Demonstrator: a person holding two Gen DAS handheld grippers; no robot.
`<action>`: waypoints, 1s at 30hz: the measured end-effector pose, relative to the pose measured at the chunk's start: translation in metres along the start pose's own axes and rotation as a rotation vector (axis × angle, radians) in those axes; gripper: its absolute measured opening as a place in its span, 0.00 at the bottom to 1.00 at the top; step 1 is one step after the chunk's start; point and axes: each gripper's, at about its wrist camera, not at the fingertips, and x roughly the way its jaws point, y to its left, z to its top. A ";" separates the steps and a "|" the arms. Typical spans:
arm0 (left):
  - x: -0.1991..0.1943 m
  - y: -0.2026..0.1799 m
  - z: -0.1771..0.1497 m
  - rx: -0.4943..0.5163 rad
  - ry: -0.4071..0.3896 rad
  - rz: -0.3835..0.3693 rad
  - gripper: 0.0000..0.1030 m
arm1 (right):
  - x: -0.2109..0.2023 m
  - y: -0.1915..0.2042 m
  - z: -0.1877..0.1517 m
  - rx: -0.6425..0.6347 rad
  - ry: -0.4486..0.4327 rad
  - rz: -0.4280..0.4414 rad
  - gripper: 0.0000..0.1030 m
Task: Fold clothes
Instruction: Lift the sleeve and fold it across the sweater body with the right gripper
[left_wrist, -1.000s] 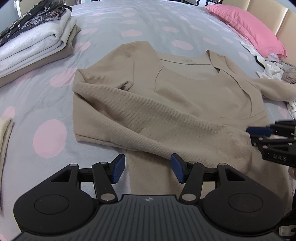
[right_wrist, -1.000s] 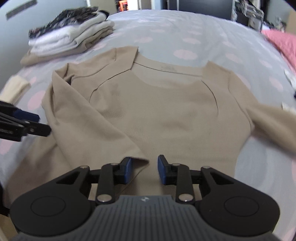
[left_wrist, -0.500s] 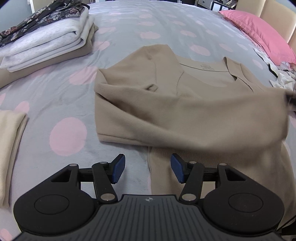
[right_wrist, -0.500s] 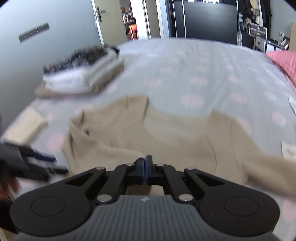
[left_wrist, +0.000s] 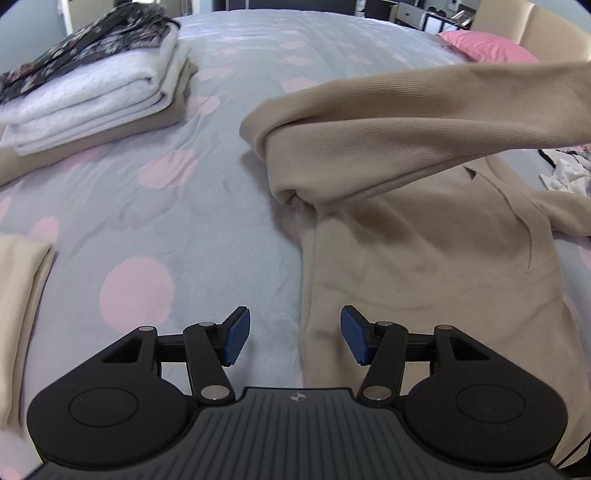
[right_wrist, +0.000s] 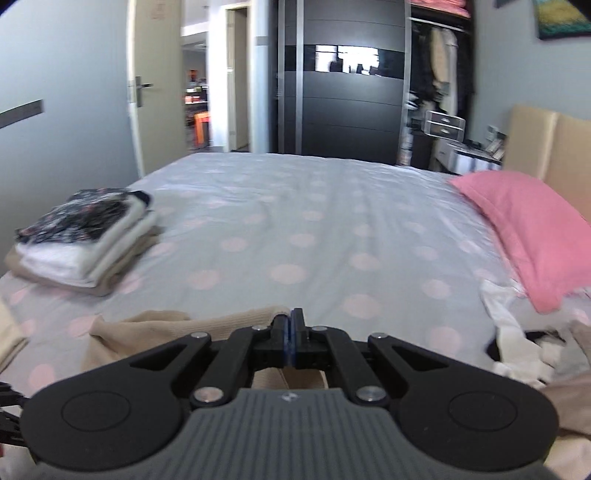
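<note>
A beige top (left_wrist: 424, 258) lies on the bed (left_wrist: 207, 206), its body flat on the grey sheet with pink dots. One sleeve (left_wrist: 406, 122) is lifted off the bed and stretches across the left wrist view toward the right edge, its shoulder end bunched where it leaves the body.

The left hand-held gripper (left_wrist: 291, 339) hovers over the top's lower hem, its blue pads about half apart, with nothing pinched between them.

The right hand-held gripper (right_wrist: 291, 332) is raised above the bed with its jaws pressed together. Beige cloth (right_wrist: 229, 321) shows just behind and under its tips; it seems to be clamped on the sleeve, though the pinch itself is hidden by the gripper body.

A stack of folded clothes (left_wrist: 92, 92) sits near the bed's far left side. A pink pillow (right_wrist: 524, 225) lies at the headboard, with loose white garments (right_wrist: 517, 332) beside it.
</note>
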 end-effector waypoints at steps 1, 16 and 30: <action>0.002 -0.002 0.004 0.010 -0.010 -0.003 0.51 | 0.003 -0.012 -0.004 0.019 0.008 -0.024 0.02; 0.053 -0.040 0.050 0.227 -0.077 0.073 0.39 | 0.061 -0.061 -0.066 0.133 0.249 -0.119 0.02; 0.050 -0.004 0.031 0.294 -0.015 0.047 0.14 | 0.093 -0.059 -0.093 0.079 0.363 -0.163 0.01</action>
